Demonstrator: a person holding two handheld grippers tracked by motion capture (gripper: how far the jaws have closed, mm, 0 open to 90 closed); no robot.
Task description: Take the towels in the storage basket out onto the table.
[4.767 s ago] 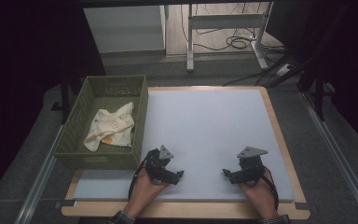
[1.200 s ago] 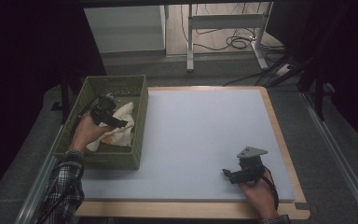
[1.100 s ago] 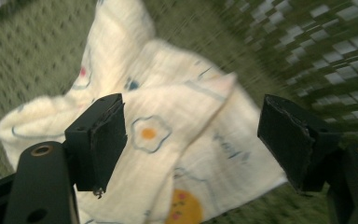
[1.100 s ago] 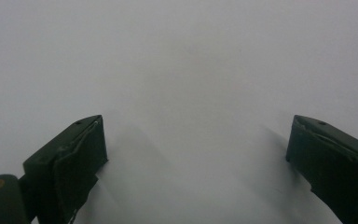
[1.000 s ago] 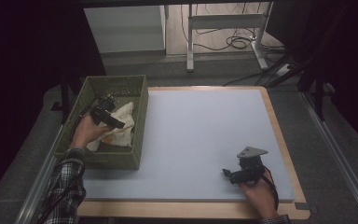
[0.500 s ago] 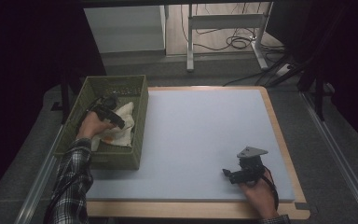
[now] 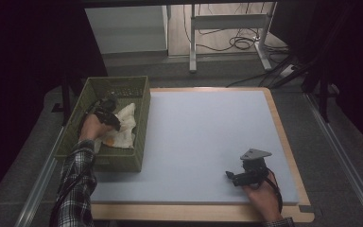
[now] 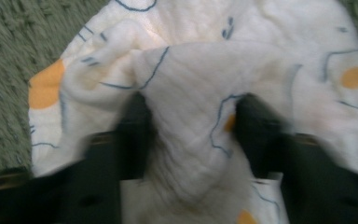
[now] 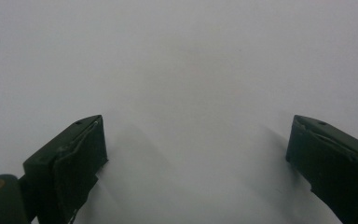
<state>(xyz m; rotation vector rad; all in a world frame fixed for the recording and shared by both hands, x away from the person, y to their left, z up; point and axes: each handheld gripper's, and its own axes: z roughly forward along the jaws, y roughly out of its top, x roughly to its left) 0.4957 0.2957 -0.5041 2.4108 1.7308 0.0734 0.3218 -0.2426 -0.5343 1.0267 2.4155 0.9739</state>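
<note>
A white cloth [image 7: 124, 127] with orange spots and blue lines lies crumpled in the green basket [image 7: 118, 161] at the table's left. My left gripper [image 7: 109, 117] reaches down into the basket onto the cloth. In the left gripper view the cloth [image 8: 191, 65] is bunched into a raised fold between the two black jaws of the left gripper [image 8: 191, 105], which have just been closing and press into it from both sides. My right gripper [image 7: 230, 176] rests near the front right of the table; in its own view the right gripper [image 9: 196, 140] stands open over the bare surface.
The pale blue table top [image 7: 203, 123] with a wooden border spreads to the right of the basket. A grey carpeted floor, a metal stand [image 7: 227, 28] and cables lie beyond the far edge. The basket's walls close in around the left hand [image 7: 92, 127].
The left hand has sunk a little deeper into the basket and toward the cloth. Its jaws have come together on a fold of cloth. The right hand has not moved.
</note>
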